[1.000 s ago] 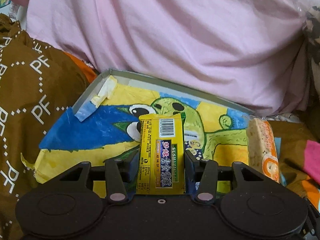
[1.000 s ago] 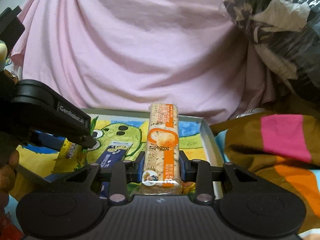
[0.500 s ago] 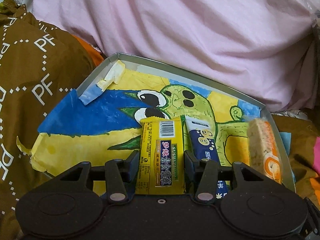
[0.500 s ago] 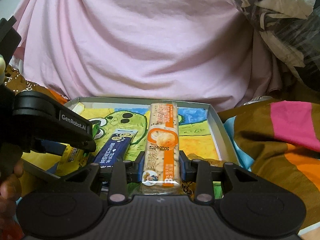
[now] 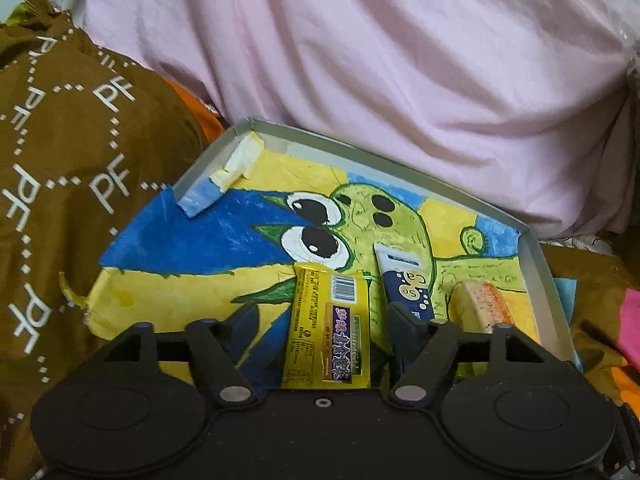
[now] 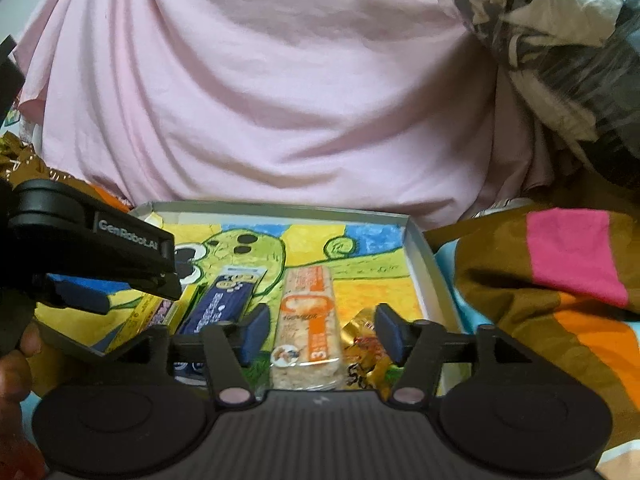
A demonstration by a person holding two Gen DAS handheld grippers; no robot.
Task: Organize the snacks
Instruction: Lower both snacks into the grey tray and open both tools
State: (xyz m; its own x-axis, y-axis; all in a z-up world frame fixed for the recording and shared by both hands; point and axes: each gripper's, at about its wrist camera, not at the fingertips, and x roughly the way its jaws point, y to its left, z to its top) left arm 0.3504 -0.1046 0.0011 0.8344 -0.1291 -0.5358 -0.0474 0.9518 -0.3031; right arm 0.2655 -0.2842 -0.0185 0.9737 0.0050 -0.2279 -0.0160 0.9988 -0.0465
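Both grips have just been let go. A second ago each snack was clamped; now both sets of jaws are opening and neither snack is pressed by the pads.

Left side: the left gripper is spread, with the yellow snack packet lying loose between the fingers, barcode end away from the camera, flat on the painted tray. Clear gaps are seen on either side of the packet. Just beside it to the right, the blue snack stick is lying in the tray, untouched.

Right side: the right gripper is likewise released around the orange cereal bar, which is resting in the tray near the right wall, no pad contact visible. Judged from this, two drop-offs are done at once and three snacks are lined up side by side; a pull-back of both tools is likely what is called for next.

View differences: only in the right wrist view is a crumpled gold wrapper shown, just beside the cereal bar under the right finger, along with the other gripper from the side and a bit of the person's hand. Only in the left wrist view are the tray's far left corner, its torn taped edge and the empty left part seen. The pink cloth behind the tray is shown in both.
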